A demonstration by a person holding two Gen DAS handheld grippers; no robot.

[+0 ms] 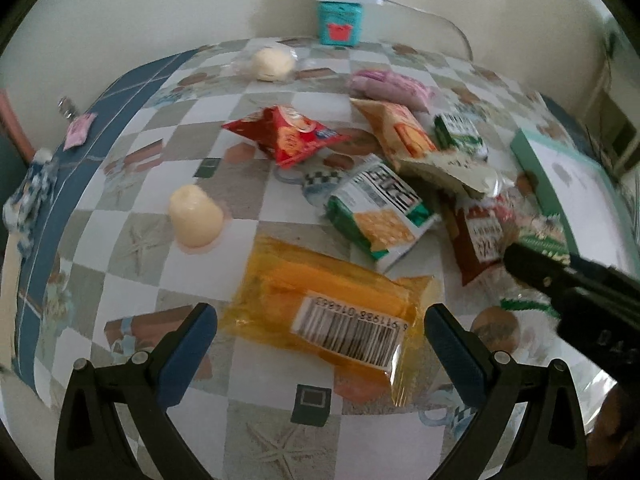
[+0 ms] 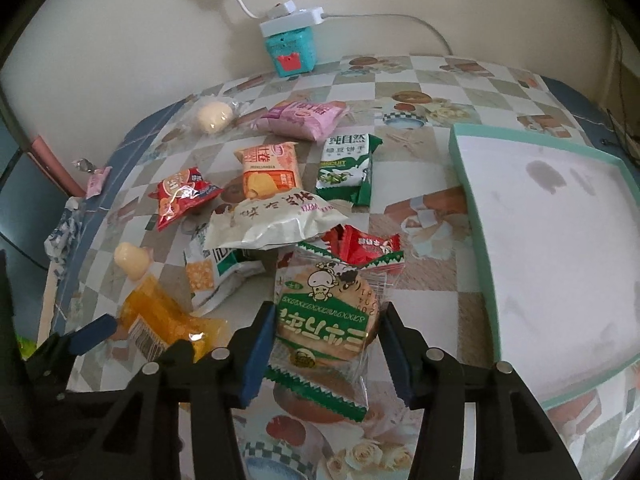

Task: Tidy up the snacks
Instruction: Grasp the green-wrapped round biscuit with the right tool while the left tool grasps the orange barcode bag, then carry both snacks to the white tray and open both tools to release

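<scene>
Left hand-held gripper (image 1: 320, 344) pitched steeply downward with blue-padded fingers (image 1: 188, 356) spread wide and touching nothing, right hand-held gripper (image 2: 328, 344) likewise angled down beside it, pads (image 2: 256, 352) drawn in against a packet's two sides.

You had glossy, crinkled plastic wrappers: the yellow pack (image 1: 332, 304) and the biscuit pack (image 2: 328, 320). The tablecloth (image 2: 420, 280) looked smooth and slightly shiny; the tray (image 2: 560, 248) looked like matt card.
</scene>
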